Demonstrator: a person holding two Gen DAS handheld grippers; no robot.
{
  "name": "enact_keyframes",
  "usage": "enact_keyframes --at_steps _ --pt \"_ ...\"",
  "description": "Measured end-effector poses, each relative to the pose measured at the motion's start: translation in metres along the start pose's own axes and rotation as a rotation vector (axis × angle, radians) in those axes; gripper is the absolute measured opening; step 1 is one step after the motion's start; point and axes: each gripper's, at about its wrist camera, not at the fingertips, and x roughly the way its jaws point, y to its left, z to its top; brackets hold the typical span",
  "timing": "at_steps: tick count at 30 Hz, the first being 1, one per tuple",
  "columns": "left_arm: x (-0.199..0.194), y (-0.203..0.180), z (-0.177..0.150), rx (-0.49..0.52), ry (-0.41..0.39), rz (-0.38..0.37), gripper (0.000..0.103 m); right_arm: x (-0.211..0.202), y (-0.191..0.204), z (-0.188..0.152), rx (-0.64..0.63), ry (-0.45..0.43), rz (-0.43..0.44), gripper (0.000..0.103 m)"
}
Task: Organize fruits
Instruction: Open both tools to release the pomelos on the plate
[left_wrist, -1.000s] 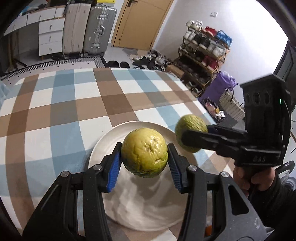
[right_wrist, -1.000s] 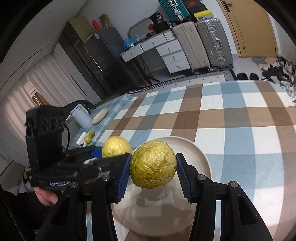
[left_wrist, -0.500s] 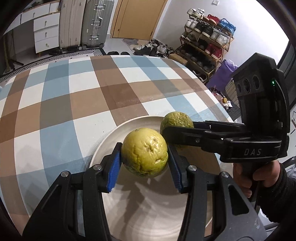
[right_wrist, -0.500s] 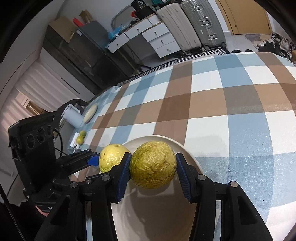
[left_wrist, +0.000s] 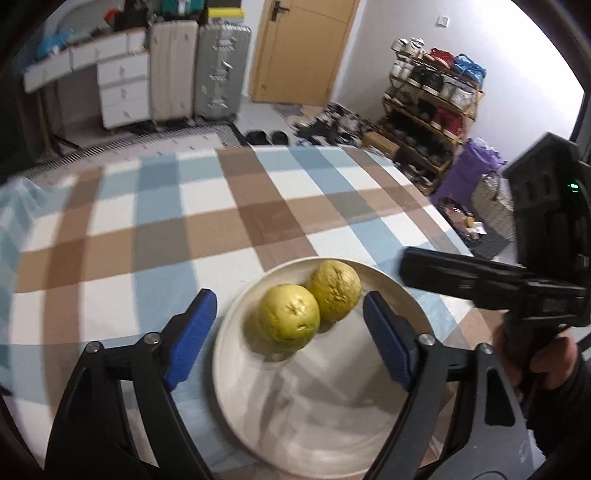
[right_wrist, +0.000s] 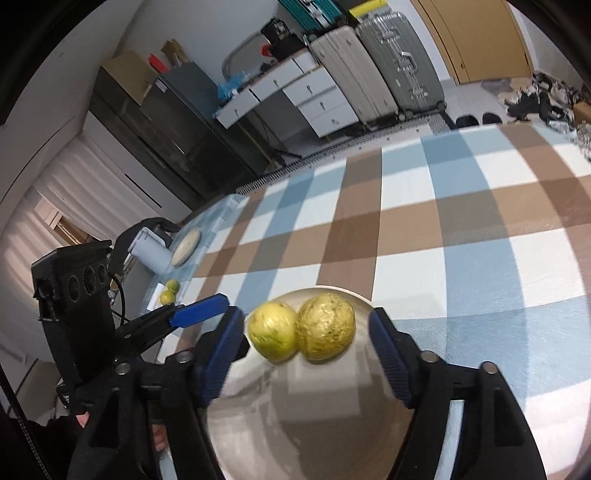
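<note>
Both your grippers are spread wide, holding nothing: left gripper (left_wrist: 286, 332), right gripper (right_wrist: 308, 349). The two yellow-green fruits (left_wrist: 289, 322) (left_wrist: 335, 290) sit touching on the white plate (left_wrist: 317, 417), on the checked tablecloth (left_wrist: 207, 221).

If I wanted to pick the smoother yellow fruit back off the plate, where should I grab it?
Grip the smoother fruit across its widest middle, coming from above. It touches the wrinkled fruit on the plate, so probably set the fingers on the two sides clear of that contact.
</note>
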Motion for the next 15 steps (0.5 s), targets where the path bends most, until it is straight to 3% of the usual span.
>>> enact_keyframes --at_steps 4,8,10,15 --pt "-0.036 -0.006 -0.004 -0.009 -0.050 0.067 0.084 -0.037 0.020 -0.009 -0.044 -0.083 -0.013 0.092" --pt "-0.077 -0.015 -0.014 -0.020 -0.104 0.123 0.090 -0.073 0.042 -0.025 -0.093 -0.152 0.000 0.096" --pt "-0.098 -0.021 -0.020 -0.015 -0.131 0.147 0.102 -0.090 0.054 -0.035 -0.119 -0.189 -0.005 0.102" --pt "-0.146 -0.044 -0.041 0.011 -0.187 0.180 0.102 -0.125 0.080 -0.065 -0.188 -0.253 -0.021 0.103"
